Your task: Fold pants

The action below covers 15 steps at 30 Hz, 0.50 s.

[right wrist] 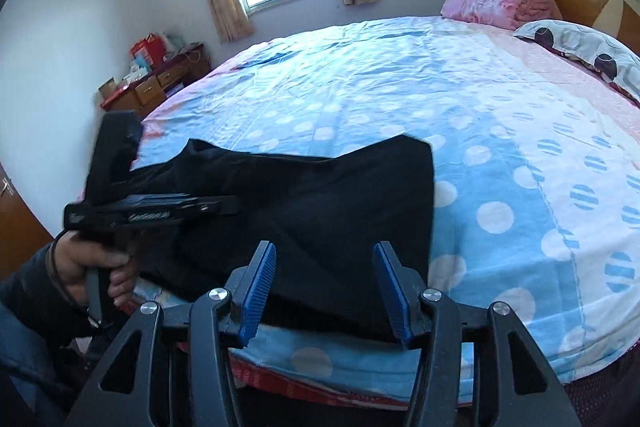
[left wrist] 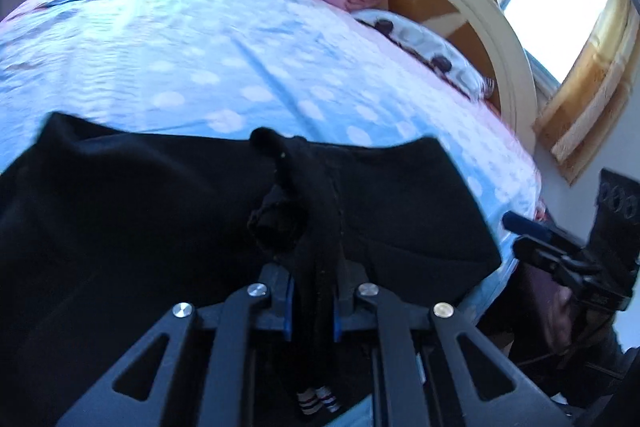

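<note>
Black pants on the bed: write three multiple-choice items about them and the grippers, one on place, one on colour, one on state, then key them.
1. Where do the black pants lie?
A. on the near edge of the bedsheet
B. on the pink blanket
C. on the wooden drawer cabinet

2. What colour are the right gripper pads?
A. red
B. blue
C. white

3. How is the left gripper?
A. wide open, holding nothing
B. out of view
C. shut on the pants

Answers: 1 A, bare dotted sheet stretches beyond them; 2 B, both ribbed pads show blue; 3 C, black cloth is bunched between its closed fingers.
</note>
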Motion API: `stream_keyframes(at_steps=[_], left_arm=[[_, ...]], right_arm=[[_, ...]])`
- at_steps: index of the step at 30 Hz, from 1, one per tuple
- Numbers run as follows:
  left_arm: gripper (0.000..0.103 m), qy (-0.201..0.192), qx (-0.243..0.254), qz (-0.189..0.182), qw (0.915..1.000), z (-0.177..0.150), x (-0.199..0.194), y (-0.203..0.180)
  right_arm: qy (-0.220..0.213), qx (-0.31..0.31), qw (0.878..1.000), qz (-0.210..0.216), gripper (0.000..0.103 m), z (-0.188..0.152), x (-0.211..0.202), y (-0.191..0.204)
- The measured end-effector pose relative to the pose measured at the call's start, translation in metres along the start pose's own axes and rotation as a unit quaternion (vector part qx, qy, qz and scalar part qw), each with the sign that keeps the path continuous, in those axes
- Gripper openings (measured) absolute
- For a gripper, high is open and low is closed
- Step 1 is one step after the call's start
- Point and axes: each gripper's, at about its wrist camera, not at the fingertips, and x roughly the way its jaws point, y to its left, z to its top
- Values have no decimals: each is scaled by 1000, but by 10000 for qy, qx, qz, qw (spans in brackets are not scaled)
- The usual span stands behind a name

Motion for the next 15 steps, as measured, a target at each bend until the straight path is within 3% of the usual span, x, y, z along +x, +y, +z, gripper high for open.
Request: stream_keyframes(at_steps=[5,9,15], left_arm=[[14,53,-247,292,9993,-9,-18,32],[14,125,-426,327,9985,-18,-7,46],[20,66,-350,300,9989,-20,-7,47]], right_arm=[[168,-203,9994,227,58,-3,9,12],[967,-26,9953,-4,60,-11,56,8],[597,127,9980,172,61,5,41,4]])
